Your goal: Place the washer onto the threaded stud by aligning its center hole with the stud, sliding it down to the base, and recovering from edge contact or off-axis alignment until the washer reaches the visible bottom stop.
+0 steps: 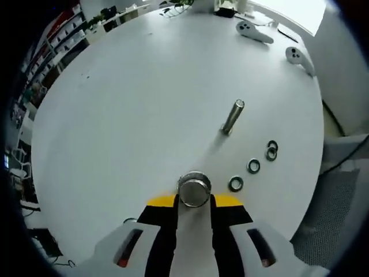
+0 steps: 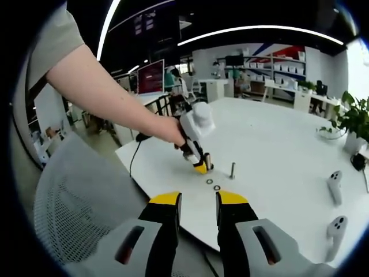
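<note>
Two white game controllers (image 1: pixel 254 31) lie near the far edge of the white tabletop (image 1: pixel 144 104). A grey mesh chair (image 2: pixel 81 202) stands beside it, with a potted plant (image 2: pixel 353 121) and shelves (image 2: pixel 288 63) further off.

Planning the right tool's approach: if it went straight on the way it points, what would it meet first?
Probably the loose washers on the table, just ahead of the open right tool; depth is unclear.

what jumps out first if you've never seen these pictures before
In the left gripper view, the left gripper is shut on a shiny metal cylinder just above the white table. Beyond it a threaded stud stands upright, with a curved row of washers beside it. The right gripper hangs back, open, off the table's edge, facing a person's arm.
</note>
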### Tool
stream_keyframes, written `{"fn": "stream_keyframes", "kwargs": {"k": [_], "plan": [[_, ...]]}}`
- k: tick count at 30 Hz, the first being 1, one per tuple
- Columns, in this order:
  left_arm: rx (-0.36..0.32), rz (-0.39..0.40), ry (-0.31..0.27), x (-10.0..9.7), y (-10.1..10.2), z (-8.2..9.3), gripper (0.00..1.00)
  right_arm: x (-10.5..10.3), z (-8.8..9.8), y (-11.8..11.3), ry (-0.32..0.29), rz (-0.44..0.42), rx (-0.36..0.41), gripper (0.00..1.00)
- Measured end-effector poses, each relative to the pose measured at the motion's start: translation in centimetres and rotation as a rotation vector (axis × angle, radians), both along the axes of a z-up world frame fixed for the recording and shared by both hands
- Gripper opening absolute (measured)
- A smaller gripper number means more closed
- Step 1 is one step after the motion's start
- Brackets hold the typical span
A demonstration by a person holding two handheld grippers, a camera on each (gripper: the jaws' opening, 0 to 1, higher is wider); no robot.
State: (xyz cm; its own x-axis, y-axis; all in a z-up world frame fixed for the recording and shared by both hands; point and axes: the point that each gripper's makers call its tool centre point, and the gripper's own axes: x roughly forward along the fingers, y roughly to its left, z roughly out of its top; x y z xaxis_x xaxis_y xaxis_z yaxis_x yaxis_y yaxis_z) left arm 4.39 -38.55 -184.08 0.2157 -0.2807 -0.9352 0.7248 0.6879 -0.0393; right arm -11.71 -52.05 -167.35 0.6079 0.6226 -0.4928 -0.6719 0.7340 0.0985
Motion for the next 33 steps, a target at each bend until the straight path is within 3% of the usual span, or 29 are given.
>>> {"fn": "stream_keyframes", "kwargs": {"k": [9, 14, 23, 28, 33], "plan": [[0.022, 0.000, 0.000, -0.1, 1.6, 0.2, 0.23, 0.0, 0.1, 0.1, -0.001, 0.009, 0.003, 0.26], [0.061, 0.006, -0.012, 0.3, 3.6, 0.3, 0.23, 0.0, 0.1, 0.1, -0.003, 0.009, 0.003, 0.26], [0.066, 0.158, -0.018, 0.8, 7.6, 1.1, 0.26, 0.0, 0.1, 0.0, -0.010, 0.008, -0.001, 0.26], [0.080, 0.164, 0.011, -0.3, 7.9, 0.3, 0.26, 0.0, 0.0, 0.1, -0.005, 0.009, -0.002, 0.26], [0.087, 0.151, -0.010, 0.3, 7.9, 0.1, 0.26, 0.0, 0.0, 0.1, -0.003, 0.010, -0.006, 0.26]]}}
